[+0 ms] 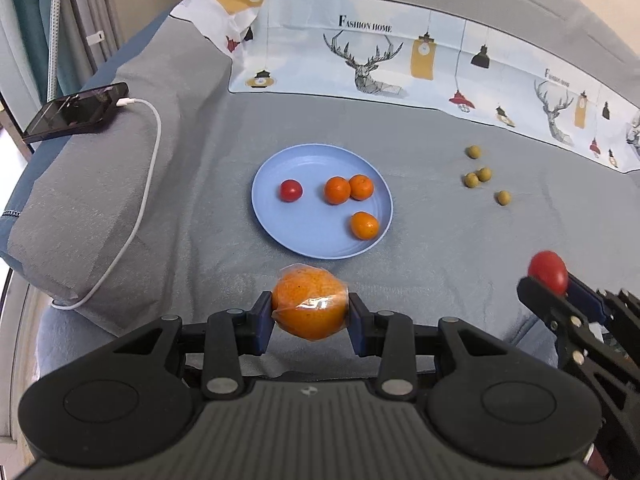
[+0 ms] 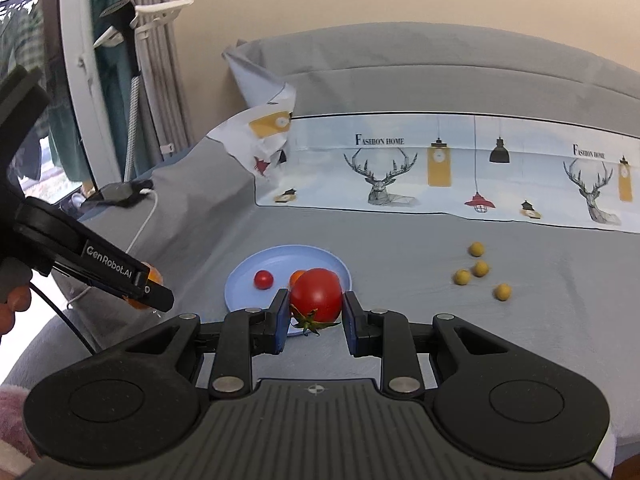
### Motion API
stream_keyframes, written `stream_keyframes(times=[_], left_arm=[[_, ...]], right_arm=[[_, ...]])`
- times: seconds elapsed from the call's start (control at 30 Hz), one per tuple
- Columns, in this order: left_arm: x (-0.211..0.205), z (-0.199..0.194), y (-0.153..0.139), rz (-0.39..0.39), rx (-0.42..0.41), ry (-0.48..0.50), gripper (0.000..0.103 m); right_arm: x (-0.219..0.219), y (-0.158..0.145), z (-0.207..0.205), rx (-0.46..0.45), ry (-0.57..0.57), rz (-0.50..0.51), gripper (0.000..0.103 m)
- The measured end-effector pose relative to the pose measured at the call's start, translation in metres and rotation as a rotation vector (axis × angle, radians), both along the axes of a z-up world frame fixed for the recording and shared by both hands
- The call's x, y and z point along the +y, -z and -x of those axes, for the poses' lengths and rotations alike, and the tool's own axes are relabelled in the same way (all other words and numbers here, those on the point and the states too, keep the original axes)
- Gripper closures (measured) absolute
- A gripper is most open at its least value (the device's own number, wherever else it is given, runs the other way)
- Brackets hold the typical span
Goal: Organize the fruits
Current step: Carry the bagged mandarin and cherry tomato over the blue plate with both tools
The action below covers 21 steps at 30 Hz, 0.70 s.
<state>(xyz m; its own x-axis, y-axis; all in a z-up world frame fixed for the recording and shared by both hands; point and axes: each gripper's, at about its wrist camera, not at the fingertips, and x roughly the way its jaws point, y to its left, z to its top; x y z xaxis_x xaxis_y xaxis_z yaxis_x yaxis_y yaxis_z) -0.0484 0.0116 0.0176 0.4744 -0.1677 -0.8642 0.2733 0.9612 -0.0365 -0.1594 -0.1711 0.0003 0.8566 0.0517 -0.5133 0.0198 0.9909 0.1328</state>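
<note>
My left gripper (image 1: 310, 310) is shut on a plastic-wrapped orange (image 1: 309, 305), held just short of the near rim of a light blue plate (image 1: 280, 236). On the plate lie a small tomato (image 1: 291, 190) and three small oranges (image 1: 337, 190). My right gripper (image 2: 316, 312) is shut on a red tomato (image 2: 316, 294) with a green stem, in front of the same blue plate (image 2: 240, 284). In the left wrist view that right gripper (image 1: 550, 280) shows at the right edge with the tomato (image 1: 547, 271). The left gripper (image 2: 156, 292) appears at the left in the right wrist view.
Several small yellow-green fruits (image 1: 478, 176) lie on the grey bedding right of the plate. A phone (image 1: 76, 112) with a white cable (image 1: 148, 184) rests on a grey pillow at the left. A deer-print cloth (image 1: 400, 56) runs along the back.
</note>
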Motion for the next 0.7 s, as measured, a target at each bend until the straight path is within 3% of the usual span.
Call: stream_keyframes(times=[0.7], left_arm=[[0.039,0.007,-0.004,0.091,-0.014,-0.043,0.061]], right_arm=[[0.037,-0.011,-0.003,0.004,-0.058,0.1,0.074]])
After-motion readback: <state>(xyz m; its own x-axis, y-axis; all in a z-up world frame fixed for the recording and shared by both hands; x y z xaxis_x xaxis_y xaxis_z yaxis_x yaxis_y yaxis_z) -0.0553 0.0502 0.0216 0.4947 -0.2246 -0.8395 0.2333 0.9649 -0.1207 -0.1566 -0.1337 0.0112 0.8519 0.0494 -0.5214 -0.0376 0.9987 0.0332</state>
